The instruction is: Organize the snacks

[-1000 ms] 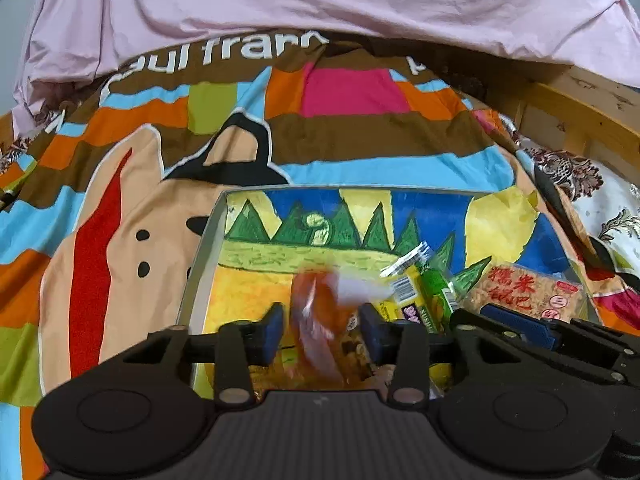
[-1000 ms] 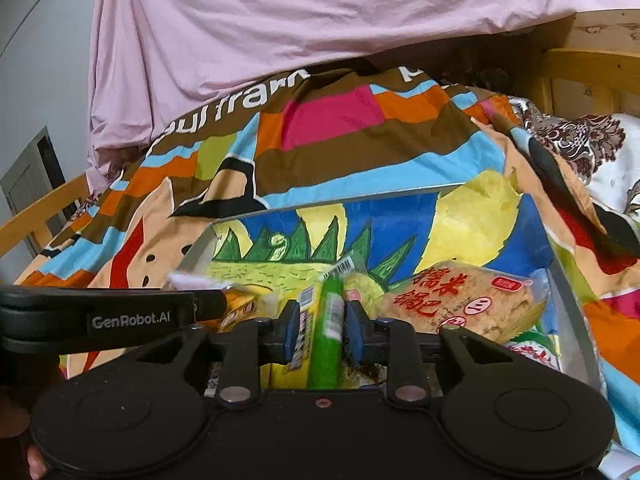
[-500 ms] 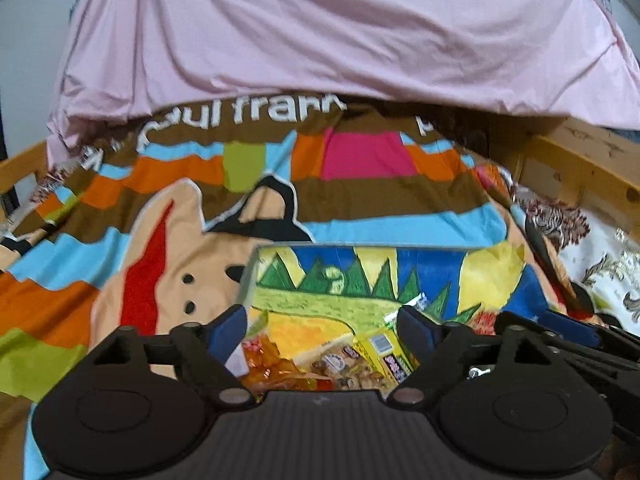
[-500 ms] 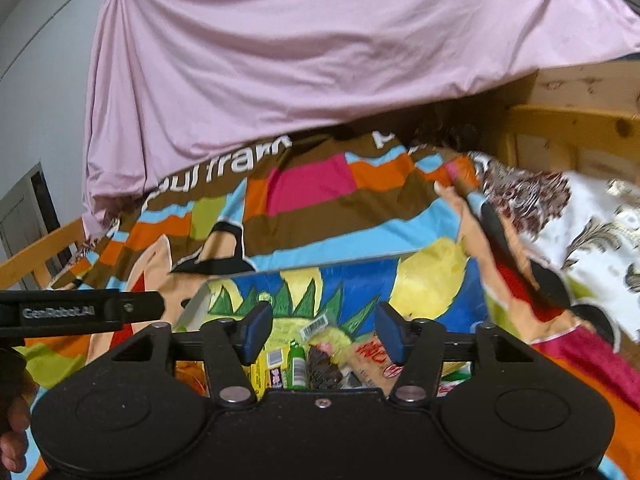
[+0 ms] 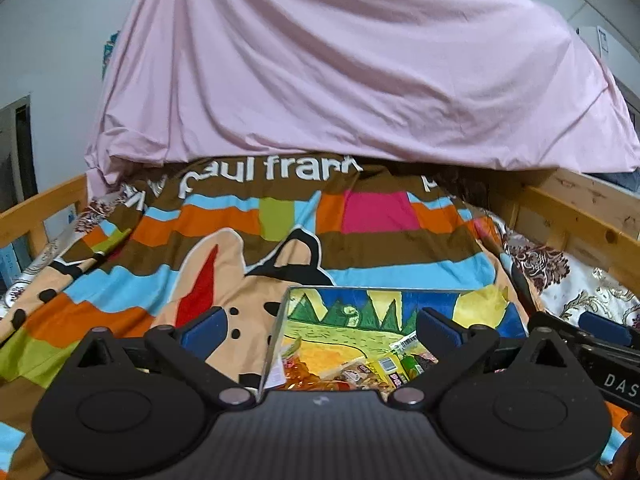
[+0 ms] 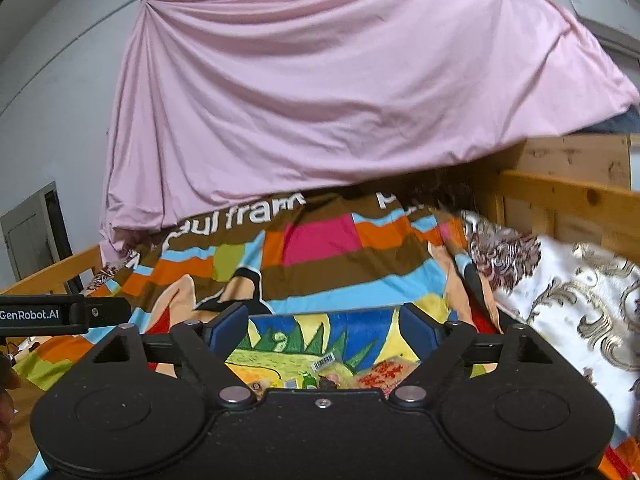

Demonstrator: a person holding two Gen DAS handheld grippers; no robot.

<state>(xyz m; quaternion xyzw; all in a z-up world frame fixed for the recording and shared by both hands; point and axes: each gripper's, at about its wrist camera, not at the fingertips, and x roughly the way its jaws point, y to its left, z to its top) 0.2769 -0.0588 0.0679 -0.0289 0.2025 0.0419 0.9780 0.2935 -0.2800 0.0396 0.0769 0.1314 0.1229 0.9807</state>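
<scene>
A bed w/ wooden rails is seen, covered by a striped cartoon blanket w/ white lettering along its far edge; a pink sheet is hung above and behind it. On the blanket a shallow tray w/ a painted hills-and-trees bottom is laid, approx. centre in both views. The snacks are piled in the tray's near part: an orange-ish clear bag at the left, yellow packets w/ a barcode label in the middle, a green tube beside them, and a pale packet w/ red characters at the right. The left tool is held over the tray's left wall, jaws spread wide and opening further, nothing between the blue pads; the snacks are seen below and beyond them, untouched. At its right edge part of the other device is visible. The right tool is held over the tray's near-right part, jaws also wide and opening, nothing gripped. To the far right a white floral bedcover is seen next to the blanket, and a wooden headboard behind it.
</scene>
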